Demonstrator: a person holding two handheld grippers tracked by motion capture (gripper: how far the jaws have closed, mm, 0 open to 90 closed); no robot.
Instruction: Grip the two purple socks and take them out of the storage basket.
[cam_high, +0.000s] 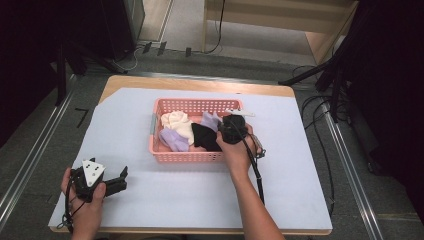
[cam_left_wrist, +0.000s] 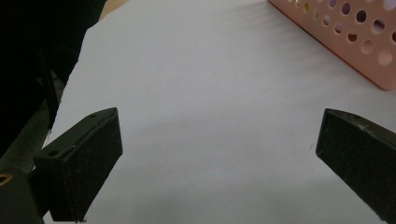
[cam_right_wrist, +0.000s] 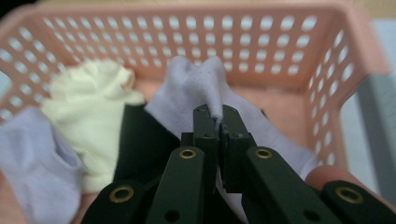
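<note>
1. We have the right gripper (cam_right_wrist: 219, 122) inside the pink basket (cam_right_wrist: 359, 60), its jaws pinched on a fold of the lavender sock (cam_right_wrist: 187, 88) near the basket's right end.
2. The pinch catches only a thin ridge, so we judge a slow, straight lift best, clear of the black sock (cam_right_wrist: 140, 140) and cream sock (cam_right_wrist: 88, 102) alongside.
3. Our left gripper (cam_high: 112, 185) rests on the white mat (cam_left_wrist: 210, 70), jaws spread, nothing between them.
</note>
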